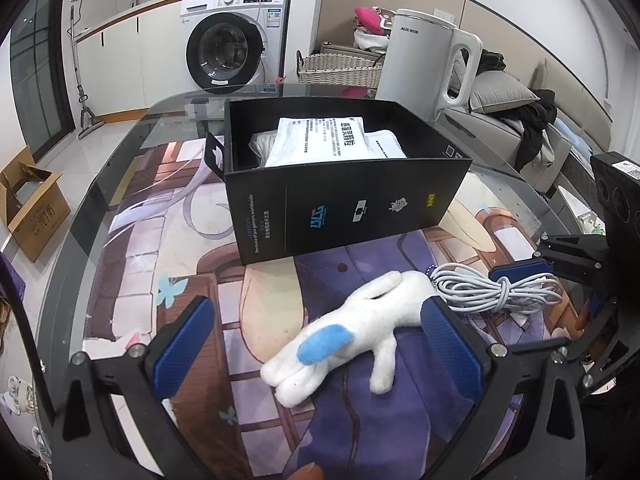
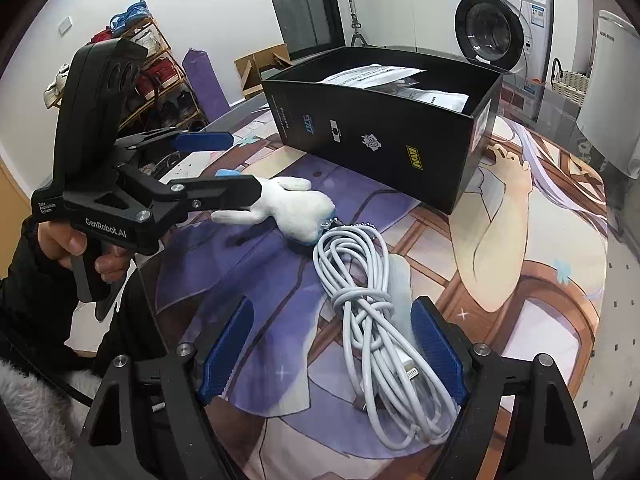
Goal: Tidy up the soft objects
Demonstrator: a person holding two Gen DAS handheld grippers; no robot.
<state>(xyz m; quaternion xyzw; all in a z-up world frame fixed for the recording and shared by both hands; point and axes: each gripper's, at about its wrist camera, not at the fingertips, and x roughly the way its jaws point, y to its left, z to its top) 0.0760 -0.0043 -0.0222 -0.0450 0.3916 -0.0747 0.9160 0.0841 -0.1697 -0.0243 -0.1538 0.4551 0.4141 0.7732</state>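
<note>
My right claw [image 2: 332,352] straddles the cable [image 2: 376,320], pads apart. Left claw [image 1: 316,344] apart over the plush [image 1: 344,328]. Next: pinch cable, lift to box [image 2: 384,128].

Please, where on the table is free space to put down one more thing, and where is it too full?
Free: the printed mat left of the black box, and the mat right of the white cable. Crowded: the strip before the box, where the plush toy touches the cable. The box already holds white packets.
</note>
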